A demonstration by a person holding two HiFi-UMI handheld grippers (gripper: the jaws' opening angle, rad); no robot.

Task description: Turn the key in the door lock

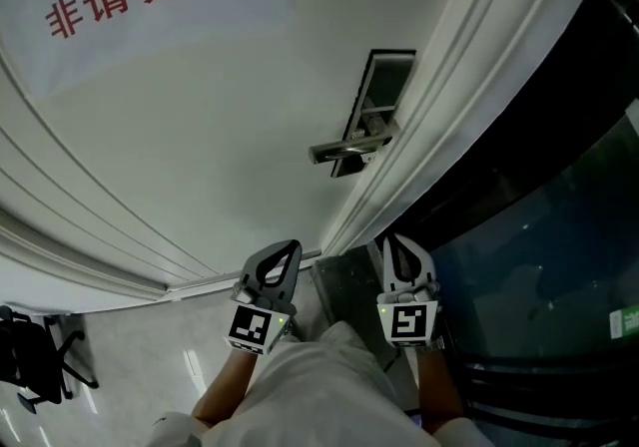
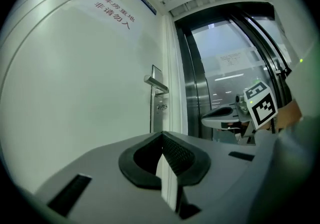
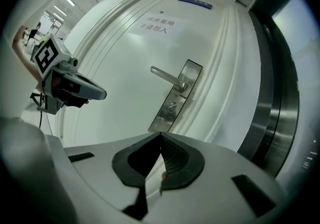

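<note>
Left gripper and right gripper: both pressed fully together, tips meeting, nothing pinched, nothing touched. Side by side, apart from each other, pointing at the white door, well short of its face. Open room ahead of both. Raised door frame just right of the lock, dark glass panel beyond that. Lever handle sticks out from the lock plate. Key below the handle on the same plate, small, detail unclear. Lies ahead of and above both sets of tips, well apart from them.
</note>
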